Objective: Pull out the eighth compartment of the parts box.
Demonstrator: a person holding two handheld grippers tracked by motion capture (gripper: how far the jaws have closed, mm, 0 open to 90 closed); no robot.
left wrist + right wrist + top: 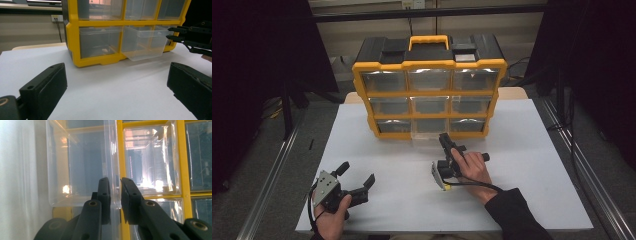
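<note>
Between the black jaws sits a clear drawer of the yellow-and-black organizer; beneath them, the surface is white.

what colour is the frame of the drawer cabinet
Yellow, with a black top. The cabinet frame shows best in the high view; its drawers, including the pulled-out drawer, are clear plastic.

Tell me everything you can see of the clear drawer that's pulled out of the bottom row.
The clear drawer is a see-through plastic bin with a rim round its open top, and looks empty. It belongs to the middle slot of the bottom row of the yellow organizer and sticks partway out over the white table, its front tipped slightly down. The right gripper is closed on its front wall, one jaw inside and one outside. Nothing else touches it; the left gripper rests apart, open.
</note>
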